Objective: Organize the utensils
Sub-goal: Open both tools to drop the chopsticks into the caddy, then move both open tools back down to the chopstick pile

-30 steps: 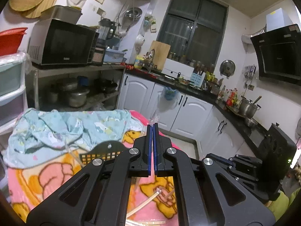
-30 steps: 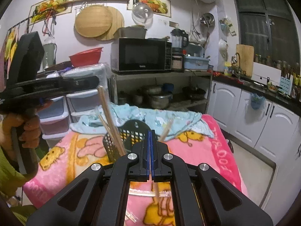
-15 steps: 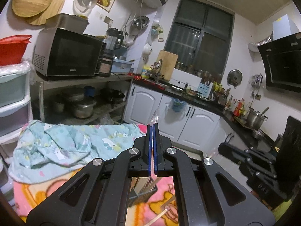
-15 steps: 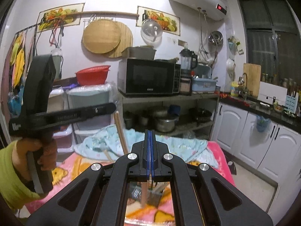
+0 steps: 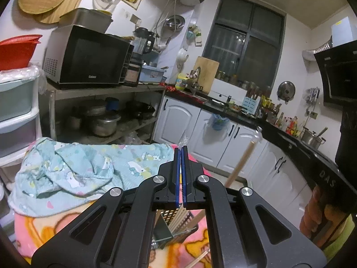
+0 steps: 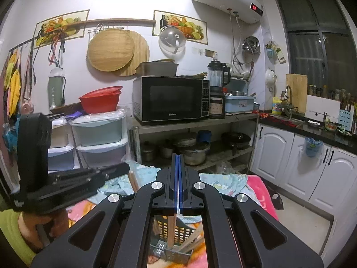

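Note:
A dark mesh utensil basket (image 5: 166, 227) (image 6: 176, 234) stands on the pink cartoon blanket (image 5: 29, 230), seen only through the gaps under both grippers. Several wooden chopsticks (image 6: 191, 240) lean inside it, and one long wooden stick (image 5: 239, 165) (image 6: 171, 230) stands tall out of it. My left gripper (image 5: 180, 174) is shut, above and behind the basket; a thin clear sliver (image 5: 184, 137) pokes up at its tips, and I cannot tell whether it is pinched or stuck there. My right gripper (image 6: 177, 178) is shut with nothing in it, also above the basket.
A crumpled light-blue cloth (image 5: 73, 169) lies at the blanket's far end. Behind it stand a metal shelf (image 6: 191, 125) with a microwave (image 6: 169, 98) and pots, and plastic drawers (image 6: 98, 134). White cabinets (image 6: 301, 156) line the right. The person's hand (image 6: 55, 223) grips the left tool.
Both grippers have lifted up and back from the basket, the right one more. The basket has dropped low in both views, under the fingers. Both jaws stayed shut.

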`<action>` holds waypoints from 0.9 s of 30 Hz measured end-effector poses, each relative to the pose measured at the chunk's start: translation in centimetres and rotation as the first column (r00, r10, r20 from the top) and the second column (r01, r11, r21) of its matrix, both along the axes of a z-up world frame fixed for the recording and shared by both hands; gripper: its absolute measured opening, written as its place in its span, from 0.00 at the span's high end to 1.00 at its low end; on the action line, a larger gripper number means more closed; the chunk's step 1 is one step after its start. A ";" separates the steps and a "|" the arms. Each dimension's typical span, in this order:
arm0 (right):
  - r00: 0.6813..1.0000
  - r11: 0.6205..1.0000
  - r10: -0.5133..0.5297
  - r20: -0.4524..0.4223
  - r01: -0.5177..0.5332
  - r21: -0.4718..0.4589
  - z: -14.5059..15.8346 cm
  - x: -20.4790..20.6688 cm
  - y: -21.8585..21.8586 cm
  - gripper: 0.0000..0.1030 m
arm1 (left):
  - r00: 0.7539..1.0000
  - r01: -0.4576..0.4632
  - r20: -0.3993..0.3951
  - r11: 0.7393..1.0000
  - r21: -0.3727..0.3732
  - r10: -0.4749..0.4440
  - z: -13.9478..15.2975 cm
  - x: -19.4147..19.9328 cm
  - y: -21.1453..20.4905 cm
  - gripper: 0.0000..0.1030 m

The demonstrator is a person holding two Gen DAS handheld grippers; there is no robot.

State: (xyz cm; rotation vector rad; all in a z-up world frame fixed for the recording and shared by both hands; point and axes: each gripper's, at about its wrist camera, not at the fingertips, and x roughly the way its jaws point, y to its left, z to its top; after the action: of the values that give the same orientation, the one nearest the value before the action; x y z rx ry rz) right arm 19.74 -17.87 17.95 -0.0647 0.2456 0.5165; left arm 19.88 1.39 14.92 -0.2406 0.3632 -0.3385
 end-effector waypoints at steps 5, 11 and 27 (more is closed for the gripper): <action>0.999 1.000 -0.003 -0.039 0.003 -0.007 -1.0 1.8 0.6 0.99 | 1.000 -0.001 -0.014 1.000 0.003 0.002 -0.9 0.4 0.1 1.00; 0.996 1.000 -0.011 -0.094 0.009 -0.019 -2.9 3.2 1.2 0.98 | 0.999 -0.011 -0.039 1.000 -0.005 0.010 -2.2 0.8 0.5 1.00; 0.986 0.994 -0.110 -0.128 0.110 -0.003 -6.2 1.0 -2.5 0.43 | 0.995 -0.093 -0.036 0.993 -0.070 0.090 -3.2 -1.7 3.1 0.18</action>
State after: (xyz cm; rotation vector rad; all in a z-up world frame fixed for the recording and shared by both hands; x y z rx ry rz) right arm 20.70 -20.41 11.80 -0.0137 0.3709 0.4117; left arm 18.16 4.52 11.73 -0.3319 0.3718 -0.2577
